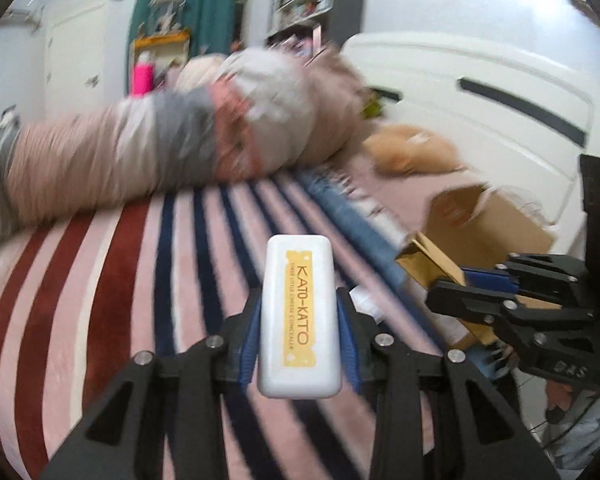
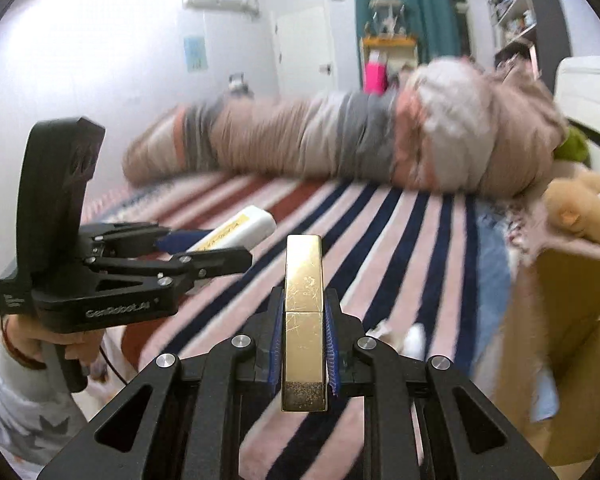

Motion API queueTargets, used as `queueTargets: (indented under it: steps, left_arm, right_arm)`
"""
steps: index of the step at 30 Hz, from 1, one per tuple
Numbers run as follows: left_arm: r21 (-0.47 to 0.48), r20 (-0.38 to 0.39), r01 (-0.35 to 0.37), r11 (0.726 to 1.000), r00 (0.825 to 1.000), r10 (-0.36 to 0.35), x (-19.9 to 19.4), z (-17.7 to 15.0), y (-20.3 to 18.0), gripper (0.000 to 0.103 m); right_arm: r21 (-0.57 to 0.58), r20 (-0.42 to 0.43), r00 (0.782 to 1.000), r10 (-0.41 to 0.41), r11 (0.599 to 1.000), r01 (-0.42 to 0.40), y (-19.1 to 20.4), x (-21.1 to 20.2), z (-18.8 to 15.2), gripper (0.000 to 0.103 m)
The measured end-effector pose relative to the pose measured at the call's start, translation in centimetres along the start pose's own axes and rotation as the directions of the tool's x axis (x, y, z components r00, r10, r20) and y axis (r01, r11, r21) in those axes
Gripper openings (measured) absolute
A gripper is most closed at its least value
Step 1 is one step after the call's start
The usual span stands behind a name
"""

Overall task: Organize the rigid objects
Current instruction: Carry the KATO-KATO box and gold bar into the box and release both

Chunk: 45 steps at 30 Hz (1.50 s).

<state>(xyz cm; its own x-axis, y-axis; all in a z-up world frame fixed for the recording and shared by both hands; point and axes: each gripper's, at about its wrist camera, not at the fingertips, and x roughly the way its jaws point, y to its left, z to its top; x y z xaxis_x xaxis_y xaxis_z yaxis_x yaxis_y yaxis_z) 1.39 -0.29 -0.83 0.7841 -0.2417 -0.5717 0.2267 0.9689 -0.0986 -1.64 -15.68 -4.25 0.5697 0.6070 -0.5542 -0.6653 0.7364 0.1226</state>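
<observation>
My left gripper (image 1: 298,312) is shut on a white KATO-KATO concealer case (image 1: 298,316) with a yellow label, held above the striped blanket (image 1: 120,280). My right gripper (image 2: 303,328) is shut on a gold rectangular case (image 2: 303,320), also held above the blanket. In the left wrist view the right gripper (image 1: 443,284) shows at the right with the gold case (image 1: 427,260). In the right wrist view the left gripper (image 2: 204,248) shows at the left with the white case (image 2: 240,228).
A rolled pink and grey duvet (image 2: 339,140) lies across the far side of the bed. An open cardboard box (image 2: 559,320) stands at the right, by a tan plush toy (image 2: 583,208). A white wardrobe (image 1: 479,92) is behind.
</observation>
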Motion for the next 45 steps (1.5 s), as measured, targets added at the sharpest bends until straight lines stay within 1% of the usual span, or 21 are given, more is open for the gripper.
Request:
queueTargets:
  steps: [2, 3, 5, 7, 10, 13, 15, 17, 20, 24, 27, 31, 36, 38, 42, 45]
  left_arm:
    - [0.031, 0.027, 0.041, 0.999, 0.999, -0.042, -0.7, 1.8, -2.0, 0.032]
    - [0.050, 0.035, 0.076, 0.996, 0.996, -0.078, -0.9, 2.8, -3.3, 0.032]
    - [0.074, 0.035, 0.143, 0.987, 0.989, -0.146, -0.5, 4.3, -5.6, 0.032]
    - [0.102, 0.025, 0.174, 0.979, 0.984, -0.177, 0.2, 5.4, -7.9, 0.032]
    - [0.157, -0.003, 0.205, 0.966, 0.978, -0.207, 2.0, 6.6, -11.5, 0.032]
    - [0.162, -0.052, 0.261, 0.952, 0.965, -0.256, 4.2, 7.7, -14.2, 0.032]
    - [0.176, -0.078, 0.268, 0.947, 0.963, -0.258, 5.5, 7.9, -15.9, 0.032]
    - [0.189, -0.104, 0.270, 0.944, 0.962, -0.254, 6.6, 8.0, -17.1, 0.032]
    - [0.206, -0.160, 0.298, 0.932, 0.950, -0.268, 8.2, 7.6, -18.7, 0.032]
    - [0.247, -0.219, 0.302, 0.921, 0.943, -0.251, 10.1, 7.2, -20.9, 0.032]
    - [0.255, -0.248, 0.314, 0.915, 0.935, -0.252, 10.9, 6.7, -21.7, 0.032]
    - [0.262, -0.281, 0.314, 0.913, 0.929, -0.239, 11.9, 6.1, -22.2, 0.032]
    - [0.267, -0.311, 0.314, 0.911, 0.923, -0.227, 13.0, 5.5, -22.0, 0.032]
    - [0.278, -0.310, 0.313, 0.908, 0.924, -0.223, 12.9, 5.2, -22.1, 0.032]
    - [0.282, -0.309, 0.324, 0.903, 0.922, -0.234, 12.5, 5.0, -22.4, 0.032]
    - [0.278, -0.300, 0.316, 0.907, 0.926, -0.230, 12.3, 5.1, -22.2, 0.032]
  right_arm:
    - [0.021, 0.052, 0.998, -0.031, 0.999, 0.030, -1.3, -2.6, 0.6, 0.013]
    - [0.033, 0.069, 0.996, -0.048, 0.998, 0.046, -2.0, -3.5, 0.6, 0.014]
    - [0.072, 0.106, 0.989, -0.102, 0.993, 0.094, -4.0, -5.6, 0.4, 0.014]
    - [0.119, 0.122, 0.979, -0.162, 0.982, 0.148, -6.7, -7.0, -0.2, 0.014]
    - [0.186, 0.112, 0.965, -0.235, 0.959, 0.212, -10.6, -7.6, -1.8, 0.014]
    - [0.252, 0.095, 0.959, -0.268, 0.938, 0.237, -14.4, -7.4, -3.3, 0.014]
    - [0.283, 0.073, 0.954, -0.291, 0.923, 0.260, -16.3, -7.0, -3.8, 0.014]
    - [0.312, 0.057, 0.952, -0.299, 0.912, 0.268, -17.3, -7.3, -4.9, 0.014]
    - [0.340, 0.037, 0.953, -0.300, 0.901, 0.270, -18.1, -7.8, -6.4, 0.015]
    - [0.345, 0.023, 0.949, -0.314, 0.893, 0.287, -18.3, -8.2, -7.7, 0.014]
    - [0.340, 0.022, 0.952, -0.306, 0.897, 0.281, -18.2, -8.4, -8.3, 0.014]
    - [0.324, 0.024, 0.955, -0.295, 0.906, 0.272, -18.0, -8.4, -8.2, 0.014]
    - [0.326, 0.017, 0.956, -0.293, 0.905, 0.272, -18.2, -8.4, -8.5, 0.014]
    - [0.322, 0.013, 0.956, -0.293, 0.906, 0.274, -18.2, -8.3, -8.5, 0.014]
    - [0.312, 0.006, 0.956, -0.293, 0.909, 0.276, -18.0, -8.2, -8.5, 0.015]
    - [0.313, 0.002, 0.957, -0.291, 0.909, 0.276, -18.0, -8.1, -8.4, 0.015]
